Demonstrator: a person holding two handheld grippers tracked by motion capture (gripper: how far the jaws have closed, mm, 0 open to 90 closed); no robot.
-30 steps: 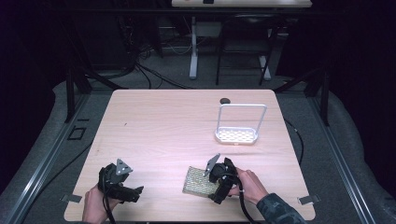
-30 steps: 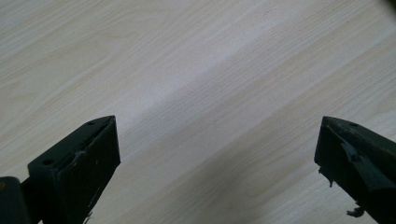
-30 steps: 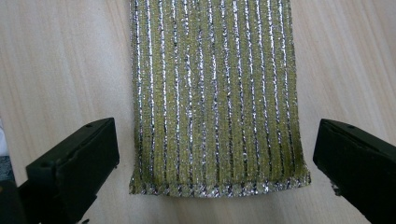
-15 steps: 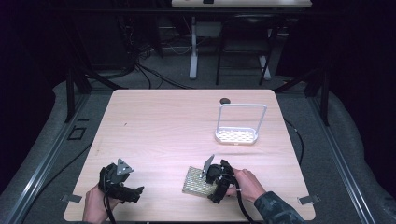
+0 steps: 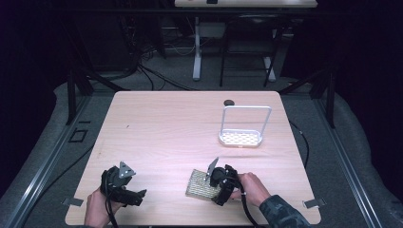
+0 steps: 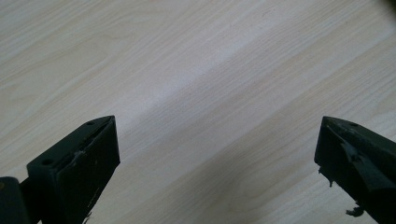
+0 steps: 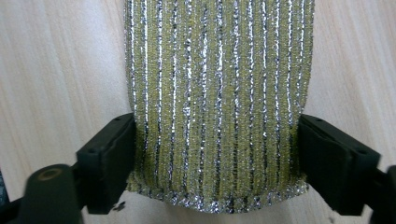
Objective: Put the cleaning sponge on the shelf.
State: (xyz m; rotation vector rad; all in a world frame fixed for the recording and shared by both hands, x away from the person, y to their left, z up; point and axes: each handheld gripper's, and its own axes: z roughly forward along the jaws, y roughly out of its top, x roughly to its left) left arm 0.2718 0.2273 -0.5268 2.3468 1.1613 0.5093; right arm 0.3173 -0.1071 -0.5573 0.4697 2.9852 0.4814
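High view, items listed left to right across the pale wood tabletop (image 5: 180, 128).

Item 1: left gripper (image 5: 135, 196), near the tabletop's front left corner, held in a hand that comes in from the bottom edge (the hand is cut off at the wrist by the frame). A grey three-cornered plate sits on top of it. From above, the jaws are too small and dark to read; the left gripper view shows them spread wide, with bare wood grain between them and nothing held. Both jaws are cut off by the bottom edge of that view.

Item 2: scouring pad (image 5: 203, 185), a flat rectangle striped in yellow-green and silver, lying on the tabletop front of centre. Its right end is hidden under the right gripper.

Item 3: right gripper (image 5: 217, 192), held in a hand with a dark patterned sleeve. Its jaws have just been closing. In the right gripper view they stand on either side of the pad's near end, each pad face against a long edge of it, pinching it across its width (the pad's far end runs off the top of that view).

Item 4: white wire-framed holder (image 5: 240, 137) with a perforated base and an upright loop handle, well apart from the pad, towards the back right.

Item 5: small dark round object (image 5: 229, 102) just behind the holder, too small to identify.
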